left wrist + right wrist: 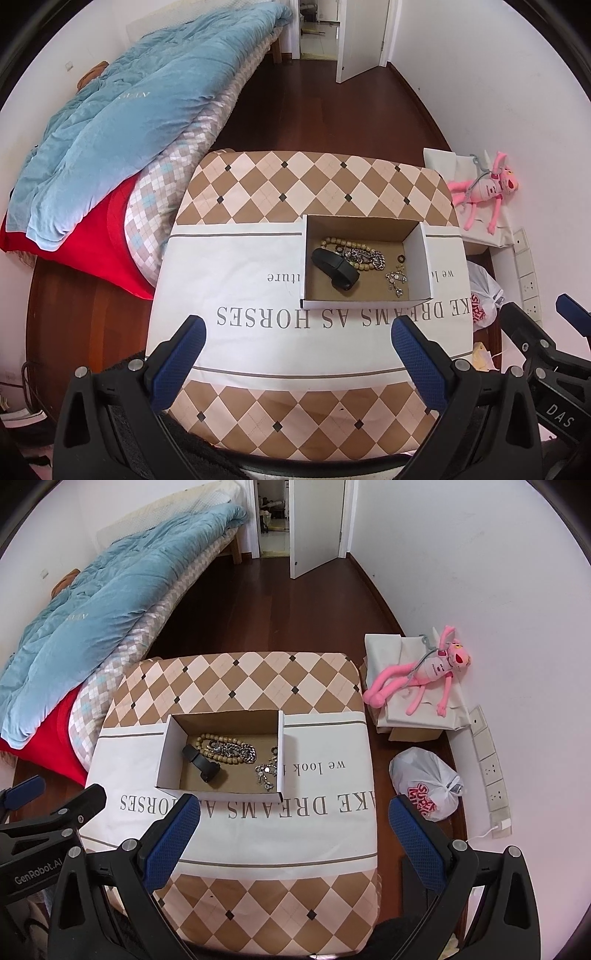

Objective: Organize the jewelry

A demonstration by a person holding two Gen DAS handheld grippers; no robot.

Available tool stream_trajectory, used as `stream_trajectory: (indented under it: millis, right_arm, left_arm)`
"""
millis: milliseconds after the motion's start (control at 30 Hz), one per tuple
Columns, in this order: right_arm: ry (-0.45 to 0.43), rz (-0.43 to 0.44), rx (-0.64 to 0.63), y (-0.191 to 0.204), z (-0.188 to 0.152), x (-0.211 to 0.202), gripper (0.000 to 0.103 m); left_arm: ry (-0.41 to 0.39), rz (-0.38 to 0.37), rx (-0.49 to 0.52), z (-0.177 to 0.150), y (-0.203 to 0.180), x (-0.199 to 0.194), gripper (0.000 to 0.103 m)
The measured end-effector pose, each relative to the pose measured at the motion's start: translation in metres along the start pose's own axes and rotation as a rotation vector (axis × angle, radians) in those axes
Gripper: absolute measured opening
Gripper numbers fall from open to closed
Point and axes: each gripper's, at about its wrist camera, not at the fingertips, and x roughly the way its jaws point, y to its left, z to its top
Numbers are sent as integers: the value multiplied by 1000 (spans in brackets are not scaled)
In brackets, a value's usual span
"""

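An open cardboard box (417, 251) (164, 757) sits on the cloth-covered table (258, 343) (314, 834). Inside lie a wooden bead bracelet (334, 243) (207, 738), a silver chain (373, 258) (240, 752), a black wristband (334, 267) (203, 762), a small silver bracelet (397, 282) (266, 773) and a dark ring (400, 258). My left gripper (299, 332) is open and empty, held above the table's near side, short of the box. My right gripper (295, 810) is open and empty, just near of the box's front wall. Each gripper shows at the edge of the other's view.
A bed with a blue quilt (129, 110) (92, 627) and red sheet stands left of the table. Right of the table on the floor are a pink plush toy (484, 188) (424, 675) on a box, and a white plastic bag (428, 782). A door stands open at the back.
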Motion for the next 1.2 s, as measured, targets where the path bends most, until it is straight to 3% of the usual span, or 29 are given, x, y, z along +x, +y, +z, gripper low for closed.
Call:
stream_trajectory:
  millis: [1200]
  right_arm:
    - [18, 9, -11, -1, 1, 1, 103]
  left_arm:
    - [-7, 21, 5, -5, 8, -4, 103]
